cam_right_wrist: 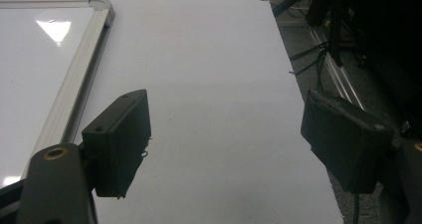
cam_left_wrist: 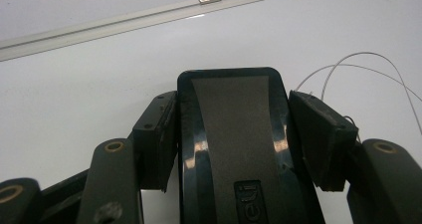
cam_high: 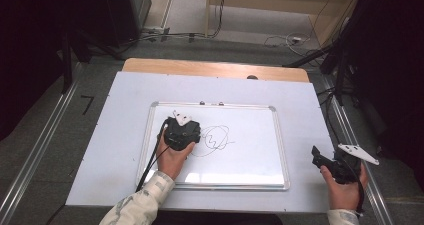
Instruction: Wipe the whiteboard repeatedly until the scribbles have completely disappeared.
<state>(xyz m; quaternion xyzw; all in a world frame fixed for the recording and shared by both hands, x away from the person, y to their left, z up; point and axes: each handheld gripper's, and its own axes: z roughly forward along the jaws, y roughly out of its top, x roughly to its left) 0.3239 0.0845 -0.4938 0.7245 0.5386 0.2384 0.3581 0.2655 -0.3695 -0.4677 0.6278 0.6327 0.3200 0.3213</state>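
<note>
Black scribble lies just beside the eraser on the whiteboard.

Standing on grey floor, a wooden table; lying flat across it, a white sheet; resting on that, a whiteboard.

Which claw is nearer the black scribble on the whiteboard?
Left. The left claw, shut on an eraser, sits just beside the scribble. The right claw hovers off the whiteboard, open.
</note>
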